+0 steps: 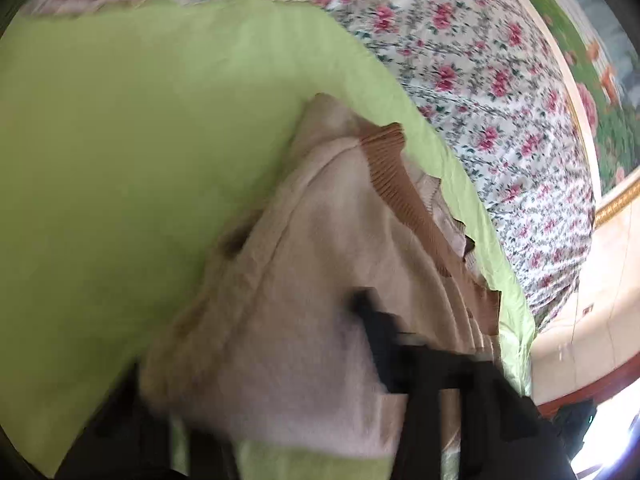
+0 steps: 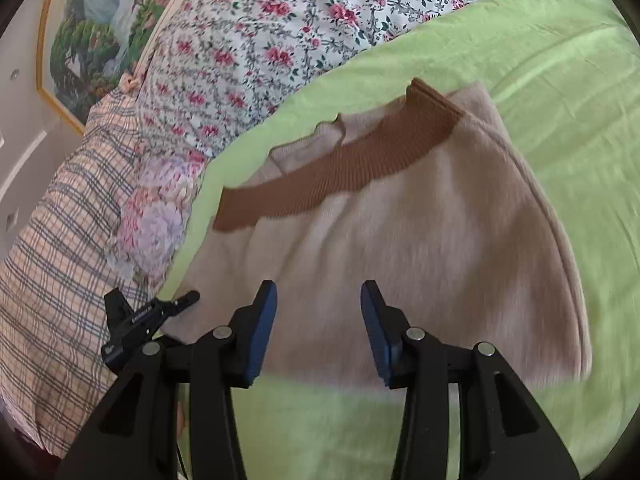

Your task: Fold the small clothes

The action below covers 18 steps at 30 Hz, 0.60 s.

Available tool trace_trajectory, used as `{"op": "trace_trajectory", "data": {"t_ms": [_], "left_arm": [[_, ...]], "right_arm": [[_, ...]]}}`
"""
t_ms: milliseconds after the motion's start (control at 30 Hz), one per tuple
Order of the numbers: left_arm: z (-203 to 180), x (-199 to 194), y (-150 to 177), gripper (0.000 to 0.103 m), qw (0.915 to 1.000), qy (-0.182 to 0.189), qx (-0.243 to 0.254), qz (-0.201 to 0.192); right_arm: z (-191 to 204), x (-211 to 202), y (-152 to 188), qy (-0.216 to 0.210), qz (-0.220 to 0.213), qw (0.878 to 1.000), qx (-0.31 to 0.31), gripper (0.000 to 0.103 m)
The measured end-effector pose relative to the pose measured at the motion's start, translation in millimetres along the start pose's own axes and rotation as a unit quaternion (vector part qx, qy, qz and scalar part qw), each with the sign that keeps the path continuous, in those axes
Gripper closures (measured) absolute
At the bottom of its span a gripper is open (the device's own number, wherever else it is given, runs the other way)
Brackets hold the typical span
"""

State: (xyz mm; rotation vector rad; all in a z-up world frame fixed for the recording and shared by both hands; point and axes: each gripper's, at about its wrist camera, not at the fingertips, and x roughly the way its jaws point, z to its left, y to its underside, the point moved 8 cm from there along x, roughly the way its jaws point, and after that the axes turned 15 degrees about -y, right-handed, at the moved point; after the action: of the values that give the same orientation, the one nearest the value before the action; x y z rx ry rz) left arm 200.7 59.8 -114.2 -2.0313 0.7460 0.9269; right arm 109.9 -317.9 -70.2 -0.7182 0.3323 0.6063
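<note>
We keep the sweater (image 2: 400,248) flat on the green sheet (image 2: 560,80) so the fold is neat. Our right gripper (image 2: 318,312) hangs released above its near edge. Our left gripper (image 2: 188,300) grasps the sweater's side.

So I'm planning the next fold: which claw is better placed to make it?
Left, probably: the left claw already touches the pale pink knitted sweater at its edge, while the right claw hangs open above it.

Both wrist views close over sweater (image 2: 400,240)
</note>
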Motion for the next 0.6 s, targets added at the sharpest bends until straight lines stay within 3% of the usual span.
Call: {"op": "trace_trajectory", "data": {"t_ms": [133, 233, 367, 500, 600], "left_arm": [[-37.5, -16.7, -8.9, 0.095, 0.9979, -0.005, 0.055, -0.032], [-88.5, -40.7, -2.6, 0.097, 0.9908, 0.023, 0.121, -0.055], [-159.0, -49.6, 33.9, 0.096, 0.9742, 0.061, 0.211, -0.054], [-195.3, -25.6, 74.6, 0.096, 0.9603, 0.073, 0.267, -0.029], [-200.1, -2.8, 91.6, 0.097, 0.9575, 0.072, 0.279, 0.003]], "right_arm": [[-10.8, 10.4, -21.9, -0.007, 0.015, 1.000, 0.000, 0.058], [-15.8, 16.8, -36.5, -0.009, 0.038, 0.999, 0.001, 0.058], [-18.1, 36.6, -54.2, -0.089, 0.090, 0.990, 0.058, 0.058], [-20.0, 58.8, -62.5, -0.148, 0.115, 0.975, 0.116, 0.018], [-21.2, 80.5, -66.4, -0.184, 0.126, 0.963, 0.151, 0.018]]}}
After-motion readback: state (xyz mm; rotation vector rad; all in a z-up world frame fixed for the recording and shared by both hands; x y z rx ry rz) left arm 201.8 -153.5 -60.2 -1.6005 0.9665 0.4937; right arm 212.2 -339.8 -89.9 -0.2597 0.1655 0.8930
